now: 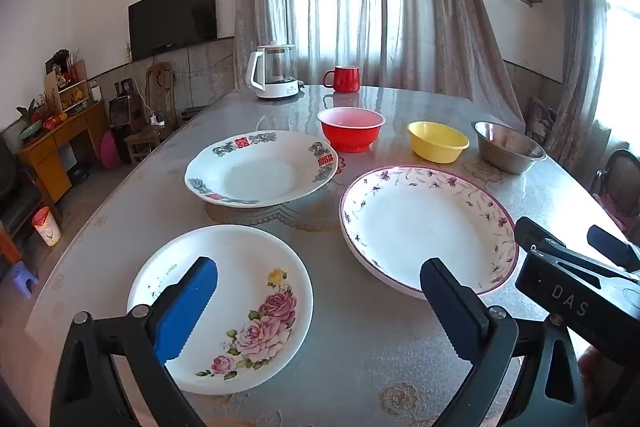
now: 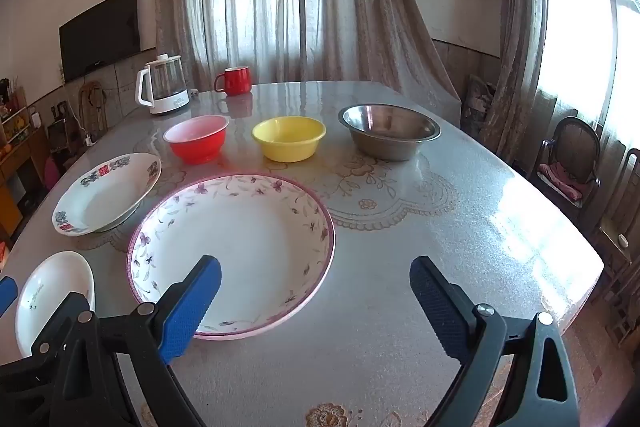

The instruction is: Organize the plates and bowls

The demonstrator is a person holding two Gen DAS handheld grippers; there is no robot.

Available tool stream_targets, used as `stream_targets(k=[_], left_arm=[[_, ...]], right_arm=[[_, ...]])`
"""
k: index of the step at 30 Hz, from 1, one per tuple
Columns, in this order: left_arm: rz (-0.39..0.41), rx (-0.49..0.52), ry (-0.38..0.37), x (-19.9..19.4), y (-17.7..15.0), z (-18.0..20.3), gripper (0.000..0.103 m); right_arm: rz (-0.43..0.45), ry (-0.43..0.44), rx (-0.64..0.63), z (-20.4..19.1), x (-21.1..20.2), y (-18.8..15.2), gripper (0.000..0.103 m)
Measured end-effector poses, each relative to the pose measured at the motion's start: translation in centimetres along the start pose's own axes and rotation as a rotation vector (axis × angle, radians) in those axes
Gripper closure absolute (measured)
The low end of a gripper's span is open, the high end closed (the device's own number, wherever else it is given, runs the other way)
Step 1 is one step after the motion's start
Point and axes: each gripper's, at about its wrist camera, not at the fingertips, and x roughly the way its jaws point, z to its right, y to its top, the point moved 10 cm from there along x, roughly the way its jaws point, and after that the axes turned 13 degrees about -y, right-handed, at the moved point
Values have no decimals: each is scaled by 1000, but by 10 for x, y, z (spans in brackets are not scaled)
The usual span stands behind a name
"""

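Three plates lie on the table: a rose-print plate (image 1: 224,307) (image 2: 52,291) nearest the left, a large purple-rimmed plate (image 1: 424,231) (image 2: 236,247), and a plate with red-and-blue motifs (image 1: 260,167) (image 2: 106,191) behind. Farther back stand a red bowl (image 1: 351,129) (image 2: 197,139), a yellow bowl (image 1: 437,141) (image 2: 289,139) and a steel bowl (image 1: 506,147) (image 2: 389,131). My left gripper (image 1: 320,311) hovers open over the near table, its left pad above the rose plate. My right gripper (image 2: 316,307) (image 1: 576,247) is open beside the purple-rimmed plate's near edge. Neither holds anything.
A white kettle (image 1: 274,75) (image 2: 162,91) and a red mug (image 1: 343,79) (image 2: 236,81) stand at the table's far edge. The table (image 2: 440,227) has bare surface to the right. Chairs (image 2: 572,163) stand at the right; cabinets and a stool (image 1: 24,279) at the left.
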Motion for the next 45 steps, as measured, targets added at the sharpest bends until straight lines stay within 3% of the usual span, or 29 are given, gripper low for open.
stream_targets(k=[45], left_arm=[[-35, -10, -5, 21, -5, -4, 0]], right_arm=[[-31, 78, -6, -14, 15, -2, 6]])
